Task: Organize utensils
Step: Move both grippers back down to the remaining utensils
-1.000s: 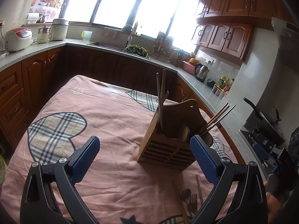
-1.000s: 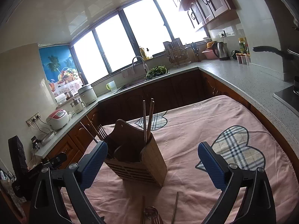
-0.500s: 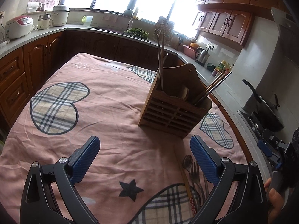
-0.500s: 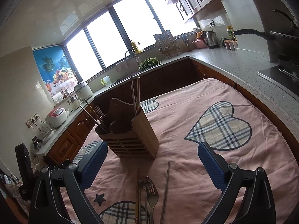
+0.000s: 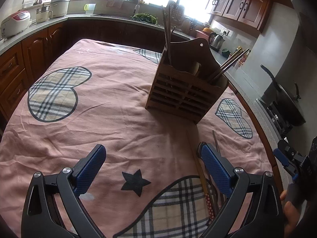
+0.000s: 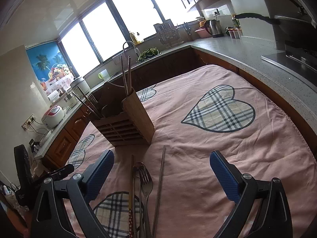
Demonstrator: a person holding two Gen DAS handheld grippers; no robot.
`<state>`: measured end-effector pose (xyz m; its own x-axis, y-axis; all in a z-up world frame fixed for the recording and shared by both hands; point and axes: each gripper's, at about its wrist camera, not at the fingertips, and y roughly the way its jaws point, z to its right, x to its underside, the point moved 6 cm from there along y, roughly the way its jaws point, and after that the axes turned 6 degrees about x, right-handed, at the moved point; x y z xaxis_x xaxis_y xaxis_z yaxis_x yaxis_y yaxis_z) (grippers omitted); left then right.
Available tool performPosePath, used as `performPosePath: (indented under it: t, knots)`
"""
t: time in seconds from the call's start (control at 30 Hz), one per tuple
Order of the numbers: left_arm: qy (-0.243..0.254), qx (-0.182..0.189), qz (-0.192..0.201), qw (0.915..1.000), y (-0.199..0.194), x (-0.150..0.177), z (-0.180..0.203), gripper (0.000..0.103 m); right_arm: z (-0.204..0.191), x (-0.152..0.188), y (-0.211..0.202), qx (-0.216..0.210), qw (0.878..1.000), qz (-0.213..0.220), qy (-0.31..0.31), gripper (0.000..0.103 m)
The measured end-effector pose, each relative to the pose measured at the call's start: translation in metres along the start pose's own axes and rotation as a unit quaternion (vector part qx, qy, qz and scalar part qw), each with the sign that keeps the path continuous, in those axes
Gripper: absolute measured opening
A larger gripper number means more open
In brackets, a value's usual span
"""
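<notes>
The wooden utensil holder (image 6: 123, 125) stands upright at the centre-left of the right wrist view on the pink tabletop (image 6: 208, 158), with chopsticks (image 6: 125, 75) in its compartments. A fork (image 6: 145, 178), spoon and loose chopsticks lie before it. Both the left gripper (image 5: 150, 170) and right gripper (image 6: 161, 174) are spread wide, grasping nothing.

I see a pink tablecloth (image 6: 208, 150) printed with beige-and-navy plaid hearts (image 6: 220, 109) and a black star (image 5: 135, 181). My gripper pads (image 6: 99, 172) are textured blue on black frames. The slatted utensil holder (image 5: 182, 97) is brown wood; one chopstick (image 6: 130, 208) has a red dotted end.
</notes>
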<state>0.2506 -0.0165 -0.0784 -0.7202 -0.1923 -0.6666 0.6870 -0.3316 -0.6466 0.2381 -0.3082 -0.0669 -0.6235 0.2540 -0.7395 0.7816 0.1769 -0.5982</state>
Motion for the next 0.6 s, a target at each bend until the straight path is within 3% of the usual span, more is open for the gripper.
performPosePath:
  t: [0.43,0.6]
  knots:
    - [0.035,-0.011,-0.056,0.9977,0.044,0.001,0.019,0.099,0.006,0.006,0.020,0.009,1.000,-0.028,-0.007,0.098]
    - [0.044,-0.007,-0.086,0.9953,0.076,-0.002,0.029,0.085,0.007,0.008,0.033,0.010,0.999,-0.042,-0.009,0.098]
